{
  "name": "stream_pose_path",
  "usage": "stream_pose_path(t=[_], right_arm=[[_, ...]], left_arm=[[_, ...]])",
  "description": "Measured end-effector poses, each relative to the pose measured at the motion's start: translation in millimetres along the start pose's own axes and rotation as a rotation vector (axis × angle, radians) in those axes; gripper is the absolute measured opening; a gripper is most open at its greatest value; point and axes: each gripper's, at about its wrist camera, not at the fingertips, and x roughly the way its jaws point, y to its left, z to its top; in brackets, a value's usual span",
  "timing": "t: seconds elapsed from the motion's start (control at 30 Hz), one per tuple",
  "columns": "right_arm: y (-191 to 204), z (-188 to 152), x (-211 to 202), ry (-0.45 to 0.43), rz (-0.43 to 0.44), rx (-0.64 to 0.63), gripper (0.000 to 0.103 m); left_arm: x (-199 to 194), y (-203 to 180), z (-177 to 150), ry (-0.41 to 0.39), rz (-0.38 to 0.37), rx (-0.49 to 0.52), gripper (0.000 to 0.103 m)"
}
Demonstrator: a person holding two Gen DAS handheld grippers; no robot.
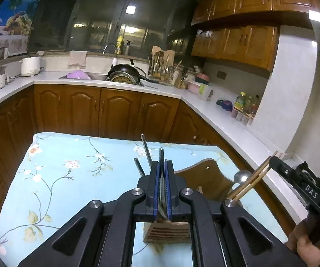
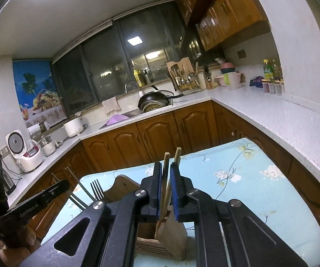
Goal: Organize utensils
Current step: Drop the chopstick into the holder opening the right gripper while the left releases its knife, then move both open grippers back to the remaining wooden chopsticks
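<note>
A wooden utensil holder (image 1: 166,231) (image 2: 173,229) stands on the blue floral tablecloth (image 1: 70,178) under both grippers. My left gripper (image 1: 162,164) (image 2: 66,183) is shut on a bundle of metal utensils: a fork (image 2: 97,189) with its tines up and thin metal chopsticks (image 1: 145,149). My right gripper (image 2: 166,166) (image 1: 273,160) stands slightly open around wooden chopsticks (image 2: 166,178) (image 1: 255,175). A gap shows beside them, and their lower ends sit in the holder. A spoon bowl (image 1: 241,175) shows next to the chopsticks.
The holder's tall back board (image 1: 204,178) rises behind its slots. Wooden cabinets and a white counter (image 1: 237,129) ring the table. A sink with a pan (image 1: 126,73), a utensil rack (image 1: 162,66), bottles and appliances sit on the counter. A person's hand (image 1: 306,244) holds the right gripper.
</note>
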Motion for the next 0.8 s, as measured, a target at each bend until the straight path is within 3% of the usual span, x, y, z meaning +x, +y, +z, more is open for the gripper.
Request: stream_pose_path(t=[0.1, 0.17, 0.3, 0.43, 0.47, 0.53, 0.8], right_arm=[[-1.0, 1.0, -6.9, -0.015, 0.013, 0.005, 0.025], [-2.6, 2.1, -12.4, -0.034, 0.022, 0.012, 0.042], [-2.7, 6.8, -30.9, -0.068, 0.029, 0.020, 0.048], [-7.5, 4.5, -55.0, -0.102, 0.032, 0.038, 0.081], [-9.4, 0.9, -61.8, -0.110, 0.034, 0.039, 0.086], [-11.9, -7.7, -71.1, -0.110, 0.032, 0.037, 0.088], [-34.4, -64.2, -102.4, -0.006, 0.008, 0.090, 0.088]], left_arm=[[-3.7, -1.3, 0.0, 0.003, -0.006, 0.000, 0.008], [-10.7, -2.1, 2.6, -0.003, -0.015, -0.001, 0.018], [-26.2, -1.7, 0.9, -0.026, -0.020, -0.001, 0.029], [-51.4, 2.5, -9.1, -0.052, 0.000, -0.021, 0.061], [-57.6, 4.4, -13.8, -0.058, 0.001, -0.028, 0.063], [-66.9, 6.3, -25.7, -0.051, 0.005, -0.038, 0.071], [-104.2, 7.1, -78.5, 0.028, 0.020, -0.073, 0.072]])
